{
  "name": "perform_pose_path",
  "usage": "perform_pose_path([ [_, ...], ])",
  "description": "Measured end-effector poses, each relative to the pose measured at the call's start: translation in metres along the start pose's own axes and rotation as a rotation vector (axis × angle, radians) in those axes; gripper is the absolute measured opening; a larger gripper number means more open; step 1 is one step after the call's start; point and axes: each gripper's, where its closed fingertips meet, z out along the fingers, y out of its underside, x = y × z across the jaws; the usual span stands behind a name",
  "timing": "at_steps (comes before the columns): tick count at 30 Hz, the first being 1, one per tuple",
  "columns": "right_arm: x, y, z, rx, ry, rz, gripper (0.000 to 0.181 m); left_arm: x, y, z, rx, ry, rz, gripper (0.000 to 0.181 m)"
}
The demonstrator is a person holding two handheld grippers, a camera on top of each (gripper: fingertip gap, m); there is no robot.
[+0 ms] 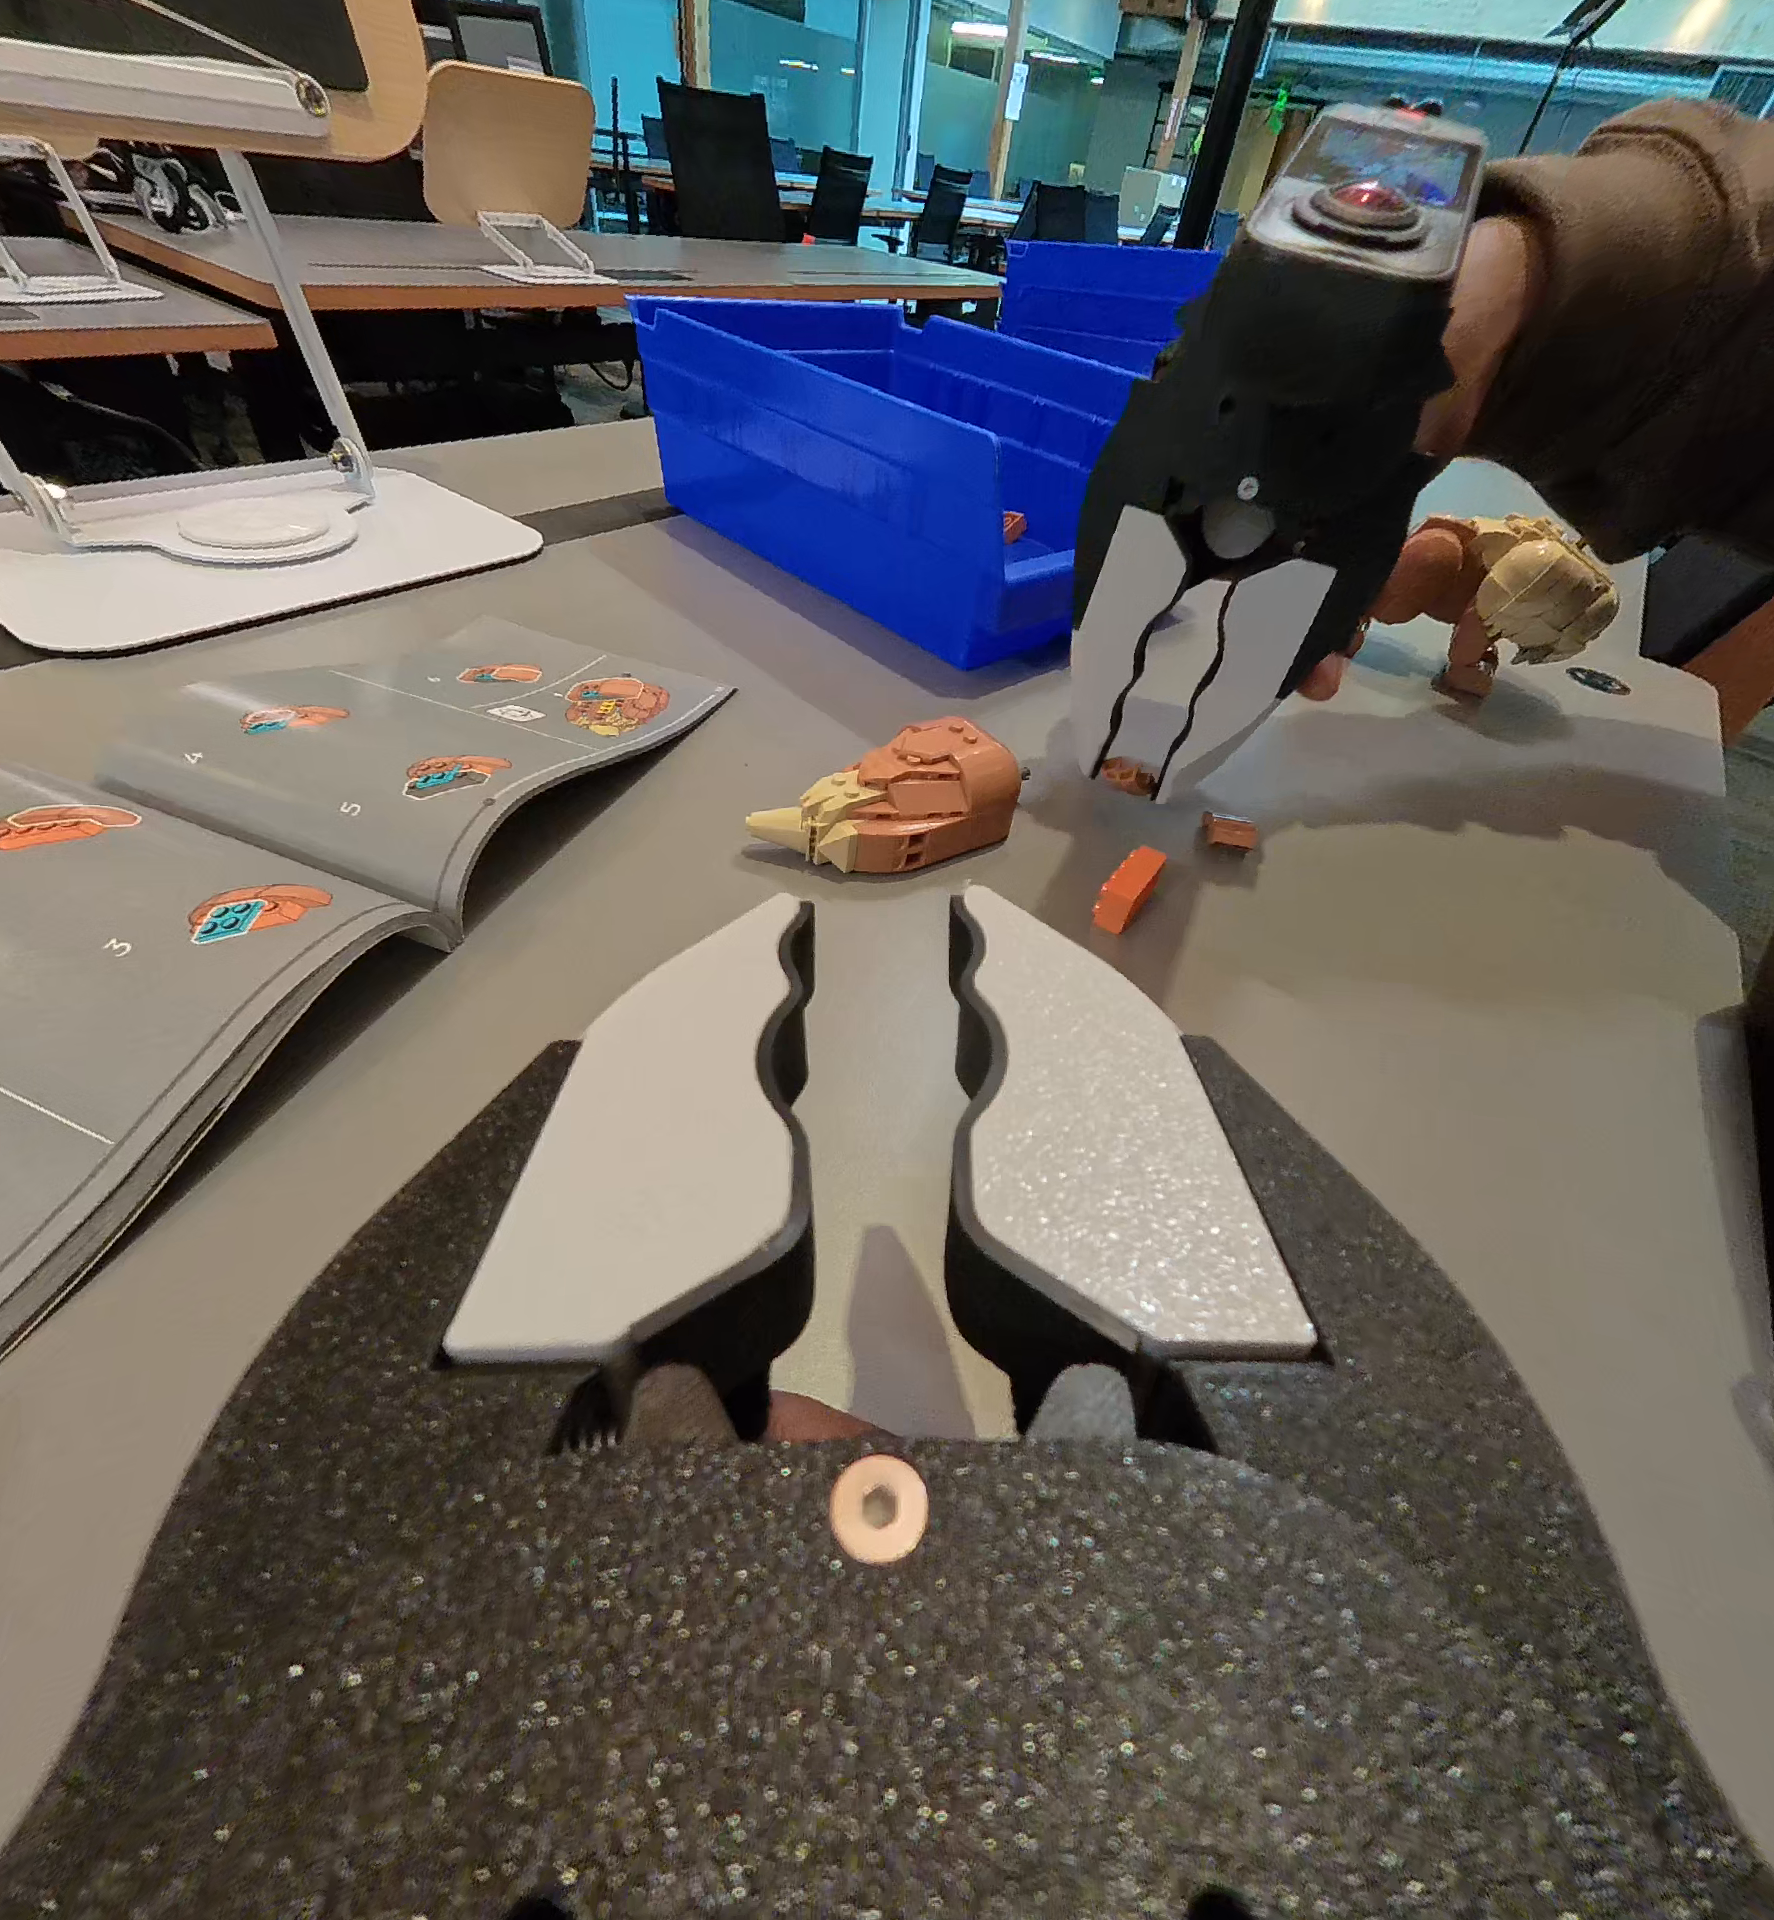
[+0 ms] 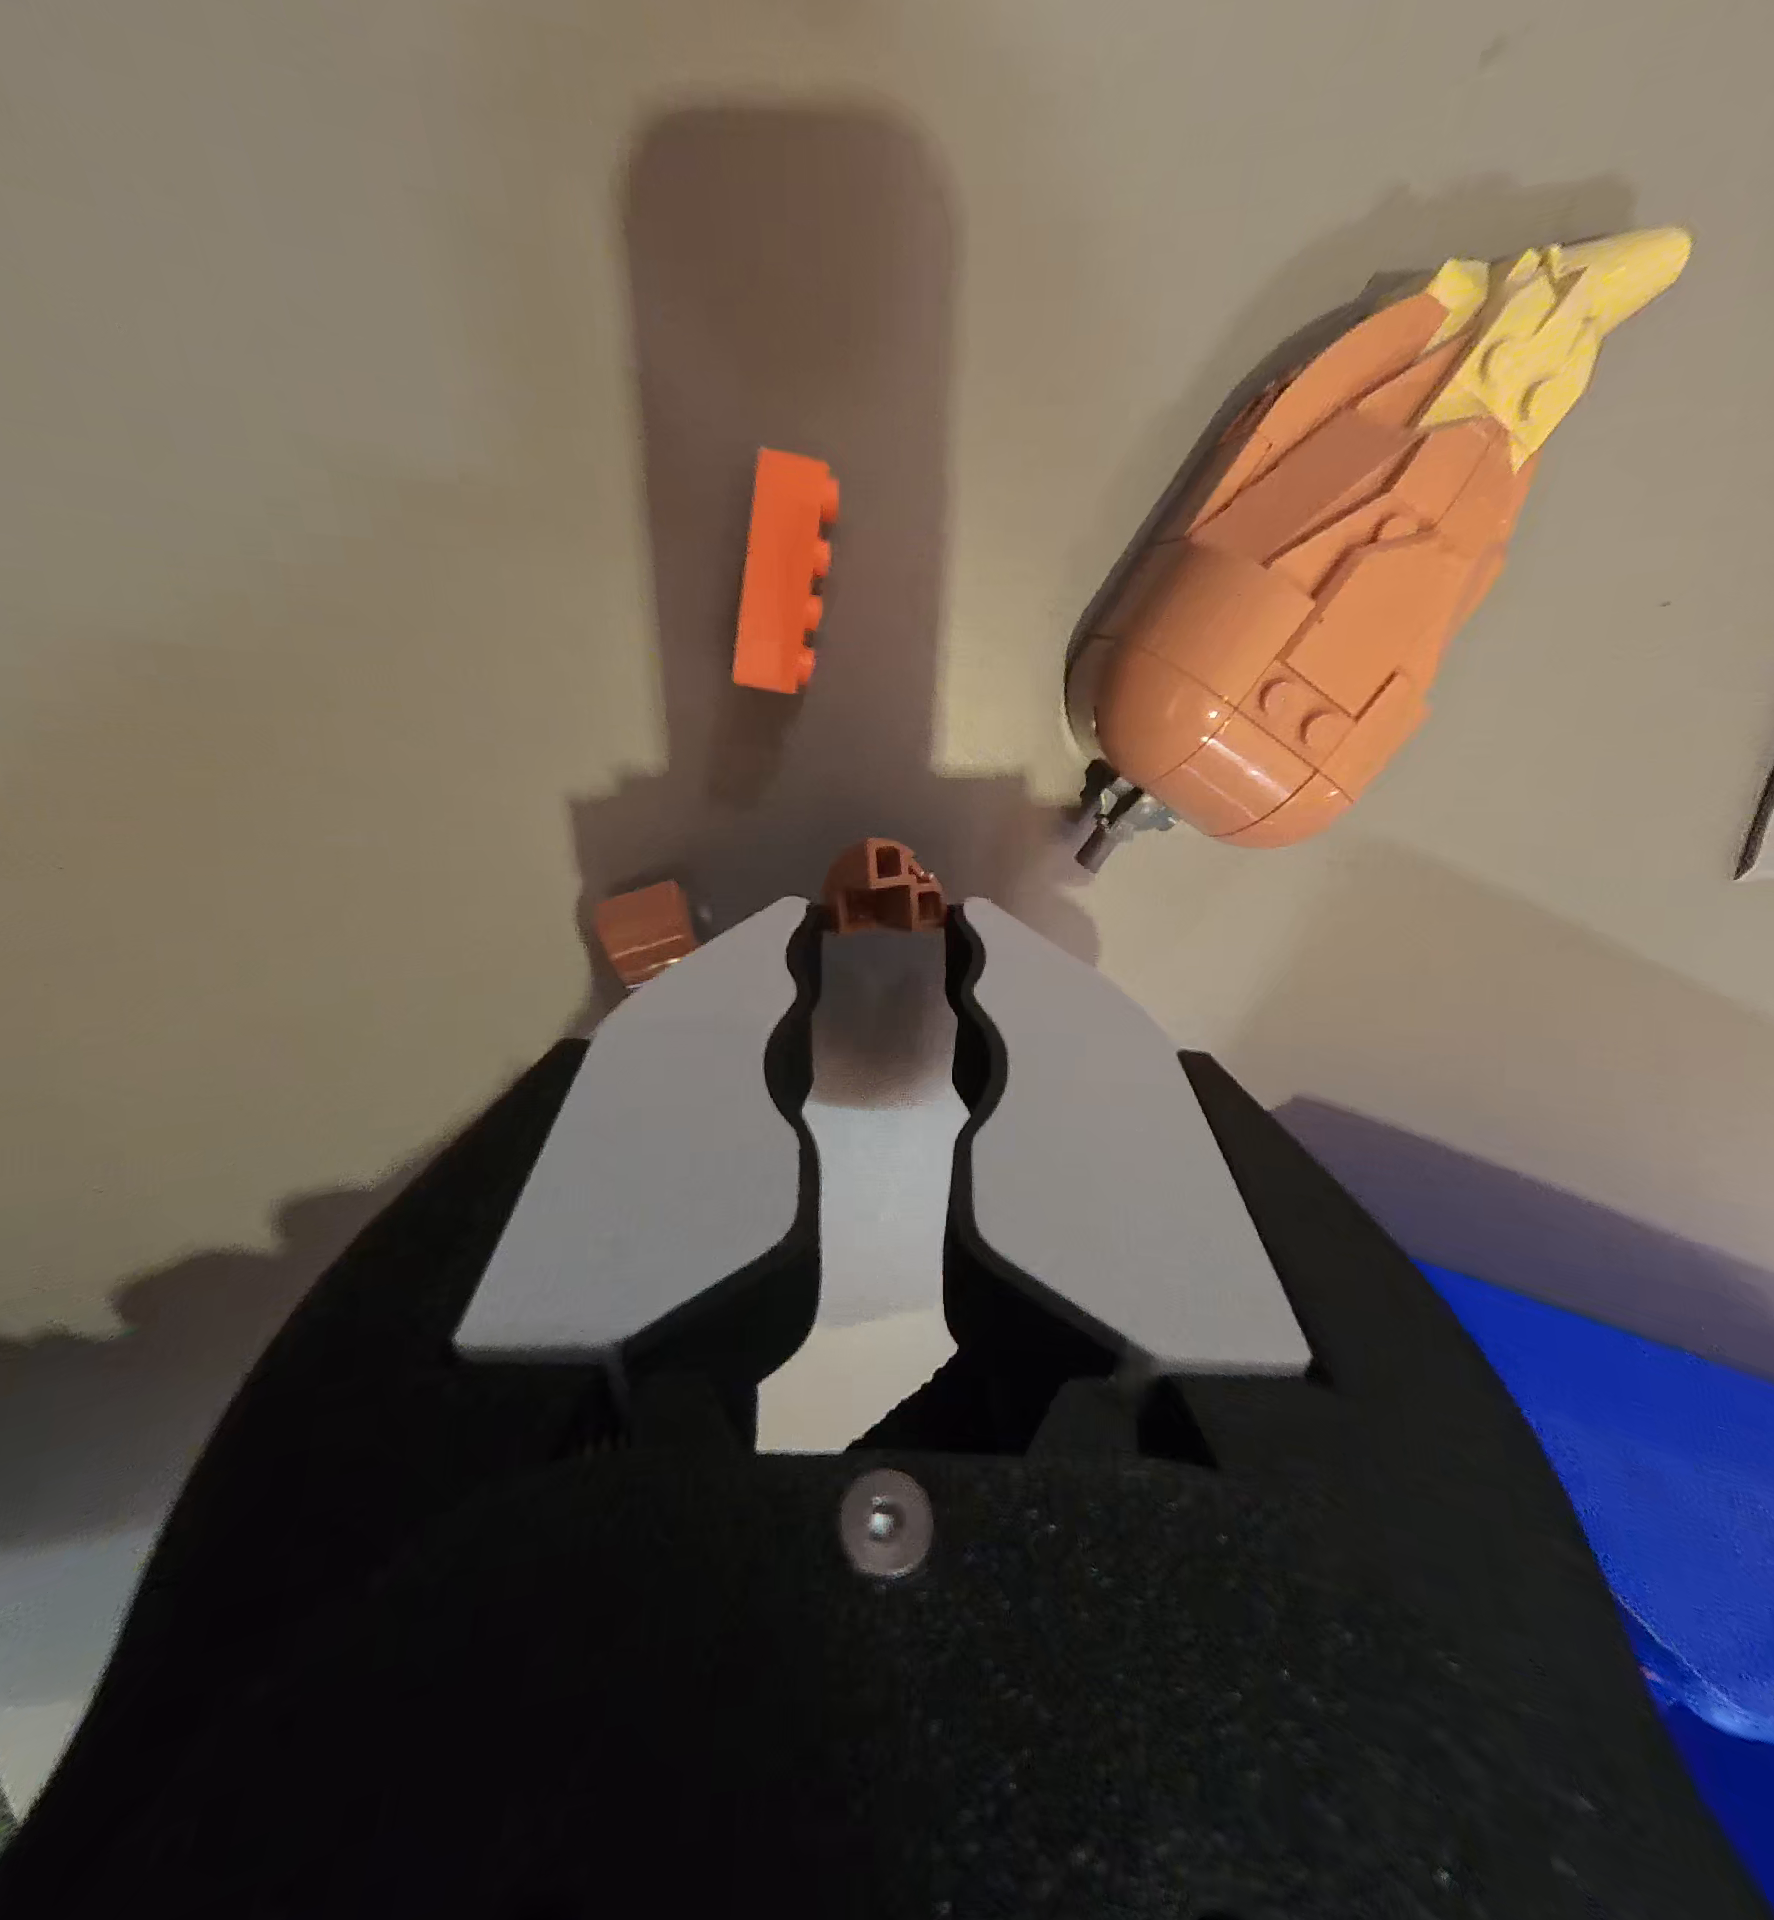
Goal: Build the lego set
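Note:
My left gripper (image 1: 881,909) is open and empty, low over the grey table, pointing at a brown and tan lego head (image 1: 893,800), which also shows in the right wrist view (image 2: 1330,582). My right gripper (image 2: 883,914) points down at the table, its tips closed on a small dark brown piece (image 2: 878,883) that rests on the surface. It also shows in the left wrist view (image 1: 1132,779). An orange brick (image 1: 1130,888) (image 2: 787,571) and a small brown brick (image 1: 1229,831) (image 2: 642,925) lie loose beside it.
An open instruction booklet (image 1: 239,883) lies at the left. Blue bins (image 1: 841,478) stand behind the pieces. A built brown and tan lego body (image 1: 1506,592) stands at the far right near the table edge. A white stand (image 1: 218,561) is at the far left. Spacing between my two grippers at the tips: around 20 cm. The right tips stand about 5 cm off the orange brick (image 2: 787,571). My left wrist view (image 1: 1139,882) looks at it from another angle.

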Motion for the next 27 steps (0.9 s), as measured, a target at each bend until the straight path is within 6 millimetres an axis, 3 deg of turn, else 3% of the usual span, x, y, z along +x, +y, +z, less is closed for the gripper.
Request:
perform_pose_path([
  [19,-0.005,0.004,0.007,0.044,-0.034,0.040,0.028,0.001,0.002,0.001,-0.015,0.005,-0.002,0.024],
  [23,-0.002,0.012,-0.014,0.081,0.008,0.075,0.031,0.000,0.002,0.002,-0.014,0.008,-0.014,0.024],
  [27,0.023,0.042,-0.058,0.112,0.123,0.142,0.034,-0.004,-0.002,0.000,0.012,0.007,-0.039,0.024],
])
